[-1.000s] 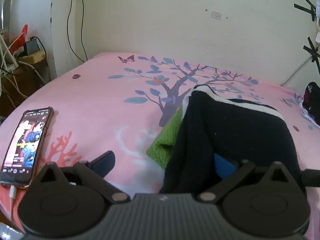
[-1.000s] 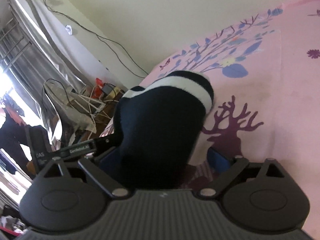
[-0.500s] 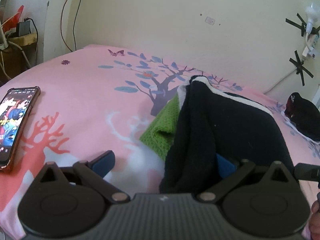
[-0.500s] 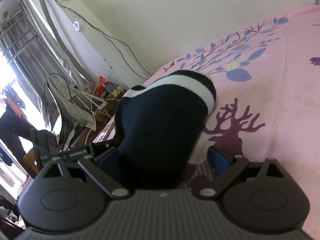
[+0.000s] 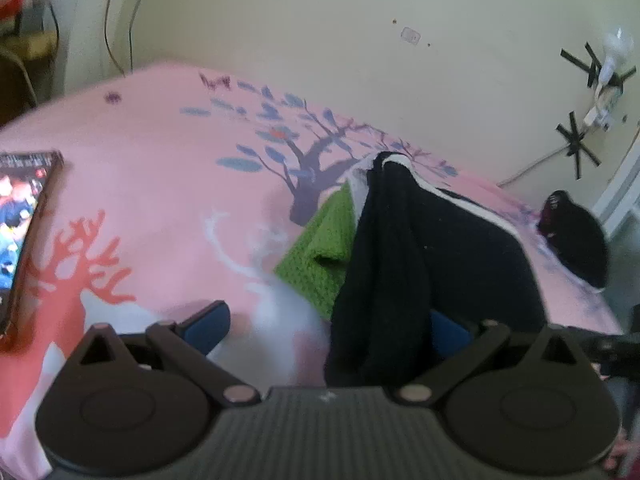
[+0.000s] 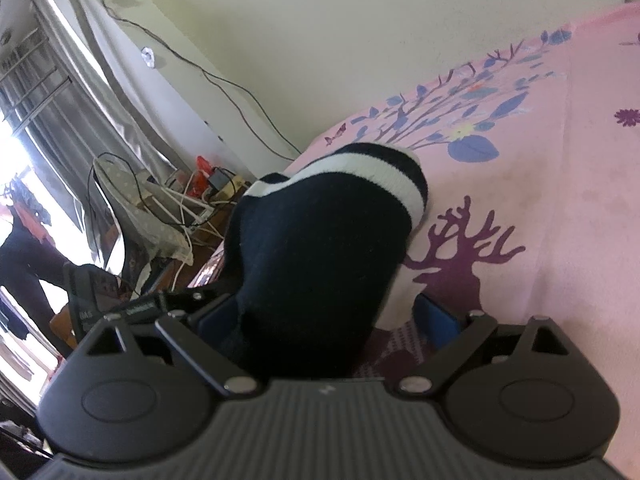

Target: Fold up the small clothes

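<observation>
Black garment (image 5: 432, 256) drapes over green cloth (image 5: 320, 256) on bedsheet (image 5: 160, 200).

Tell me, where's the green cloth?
In the left wrist view, the green cloth lies mid-frame on the pink bedsheet, tucked against the black sock's left side.

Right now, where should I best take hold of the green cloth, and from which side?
Grip the green cloth at its free left corner, coming from the left across the bare pink sheet. Its right part is hidden behind the dark striped garment, so only that side is open to the jaws.
</observation>
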`<state>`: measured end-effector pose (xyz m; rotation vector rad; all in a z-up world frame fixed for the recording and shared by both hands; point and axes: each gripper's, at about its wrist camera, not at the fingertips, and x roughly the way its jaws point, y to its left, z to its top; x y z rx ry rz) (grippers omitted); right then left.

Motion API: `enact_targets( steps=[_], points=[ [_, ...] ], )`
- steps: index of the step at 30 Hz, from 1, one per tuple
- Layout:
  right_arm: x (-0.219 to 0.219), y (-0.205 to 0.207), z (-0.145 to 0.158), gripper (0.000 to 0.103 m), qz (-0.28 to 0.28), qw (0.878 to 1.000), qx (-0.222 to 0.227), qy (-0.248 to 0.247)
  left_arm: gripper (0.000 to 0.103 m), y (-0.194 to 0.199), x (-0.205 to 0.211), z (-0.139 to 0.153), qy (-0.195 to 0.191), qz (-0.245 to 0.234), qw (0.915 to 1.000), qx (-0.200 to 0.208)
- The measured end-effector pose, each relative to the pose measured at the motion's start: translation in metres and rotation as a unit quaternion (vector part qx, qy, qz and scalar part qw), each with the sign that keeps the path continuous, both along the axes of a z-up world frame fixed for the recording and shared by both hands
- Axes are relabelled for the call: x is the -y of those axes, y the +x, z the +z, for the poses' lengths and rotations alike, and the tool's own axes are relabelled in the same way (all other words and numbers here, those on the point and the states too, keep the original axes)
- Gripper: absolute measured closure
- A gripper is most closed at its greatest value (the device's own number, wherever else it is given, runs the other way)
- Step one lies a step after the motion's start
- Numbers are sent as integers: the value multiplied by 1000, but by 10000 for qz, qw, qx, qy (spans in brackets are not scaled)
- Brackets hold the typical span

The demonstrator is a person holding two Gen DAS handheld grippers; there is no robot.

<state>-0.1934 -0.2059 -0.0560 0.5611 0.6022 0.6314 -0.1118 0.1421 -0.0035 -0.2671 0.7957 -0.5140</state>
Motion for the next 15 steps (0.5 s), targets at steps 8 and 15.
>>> enact_targets(
  steps=[8, 15],
  points=[
    [-27, 43, 8, 36, 286, 9991, -319, -41, 1, 16, 2, -8, -878, -335, 9949, -355],
    [-9, 52, 48, 56, -223, 9971, 461, -570, 17, 47, 71, 5, -602, -686, 9953, -337]
  ],
)
